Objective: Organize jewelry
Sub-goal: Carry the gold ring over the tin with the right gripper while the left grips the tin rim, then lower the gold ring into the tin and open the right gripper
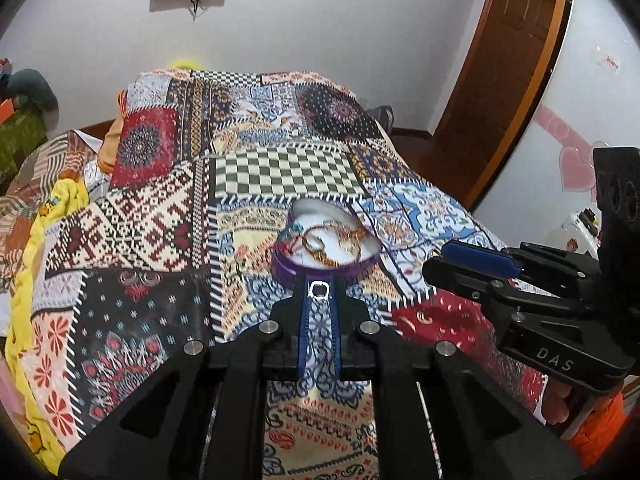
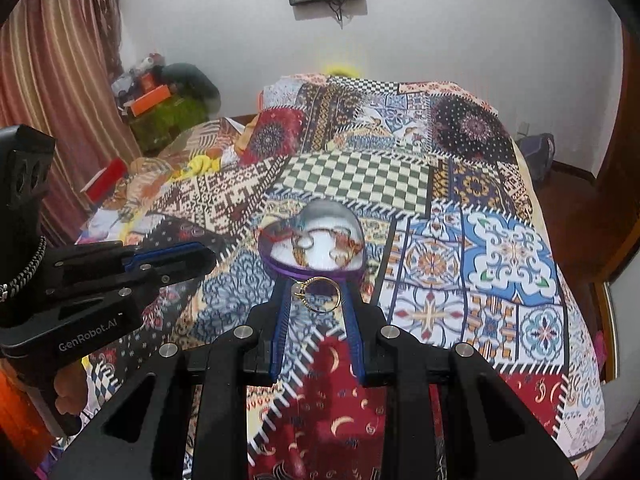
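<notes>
The bedspread (image 1: pixel 168 216) is a patchwork of prints: a green-and-cream checkerboard panel (image 1: pixel 284 170) toward the bed's far end, a dark red square with a blue mandala (image 1: pixel 142 146), brown-and-cream geometric weave, blue-and-white floral tiles (image 2: pixel 508 252) toward the bed's right edge, and deep red cloth with gold crescents (image 2: pixel 340 396) at the near edge. The heart-shaped box (image 1: pixel 324 240) has a purple wall and white lining. The ring (image 2: pixel 318 294) is gold. Each claw, left (image 1: pixel 319 292) and right (image 2: pixel 316 294), is black with blue fingers (image 2: pixel 280 320). Yellow fabric (image 1: pixel 36 240) shows at the bed's left edge. The curtain (image 2: pixel 52 80) is striped pink and tan.
</notes>
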Motion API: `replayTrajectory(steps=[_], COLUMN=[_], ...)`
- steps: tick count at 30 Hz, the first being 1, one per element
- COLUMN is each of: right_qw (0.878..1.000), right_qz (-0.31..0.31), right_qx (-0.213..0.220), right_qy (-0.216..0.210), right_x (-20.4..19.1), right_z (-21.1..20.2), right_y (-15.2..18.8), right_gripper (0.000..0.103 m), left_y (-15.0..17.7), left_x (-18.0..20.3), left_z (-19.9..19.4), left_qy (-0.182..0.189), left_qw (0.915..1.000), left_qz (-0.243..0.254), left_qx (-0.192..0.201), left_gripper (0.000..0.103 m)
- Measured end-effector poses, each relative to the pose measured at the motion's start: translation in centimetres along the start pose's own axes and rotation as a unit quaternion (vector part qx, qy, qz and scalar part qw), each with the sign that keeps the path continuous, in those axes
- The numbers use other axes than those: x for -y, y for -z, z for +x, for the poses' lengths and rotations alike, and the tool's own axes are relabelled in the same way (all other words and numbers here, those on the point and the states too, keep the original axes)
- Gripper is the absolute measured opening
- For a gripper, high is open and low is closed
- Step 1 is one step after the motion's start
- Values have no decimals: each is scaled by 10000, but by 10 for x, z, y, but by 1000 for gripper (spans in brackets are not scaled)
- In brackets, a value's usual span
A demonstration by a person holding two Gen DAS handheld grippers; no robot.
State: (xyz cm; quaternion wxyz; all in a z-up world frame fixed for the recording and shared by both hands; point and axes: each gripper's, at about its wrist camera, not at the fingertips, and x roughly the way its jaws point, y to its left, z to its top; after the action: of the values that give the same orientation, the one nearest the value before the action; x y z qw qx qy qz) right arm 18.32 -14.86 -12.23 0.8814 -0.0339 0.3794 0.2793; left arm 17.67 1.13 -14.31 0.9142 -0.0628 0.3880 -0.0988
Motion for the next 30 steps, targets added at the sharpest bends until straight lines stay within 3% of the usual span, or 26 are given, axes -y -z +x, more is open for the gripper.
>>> replayTrajectory(steps=[12, 30], right_qw=[10000, 9989], right_qz=[-43, -50], right_qx=[-81, -408], right_qy=[-20, -217], right_x=[8, 23], right_z=[26, 63], right_y=[-15, -23], right_gripper=[23, 24], left_y=[-16, -23], left_x=[-1, -6], left_z=[15, 57], left_qy=[31, 206], left_qw=[9999, 9995], left_qz=[80, 87], left_qx=[105, -209], left_gripper=[8, 8])
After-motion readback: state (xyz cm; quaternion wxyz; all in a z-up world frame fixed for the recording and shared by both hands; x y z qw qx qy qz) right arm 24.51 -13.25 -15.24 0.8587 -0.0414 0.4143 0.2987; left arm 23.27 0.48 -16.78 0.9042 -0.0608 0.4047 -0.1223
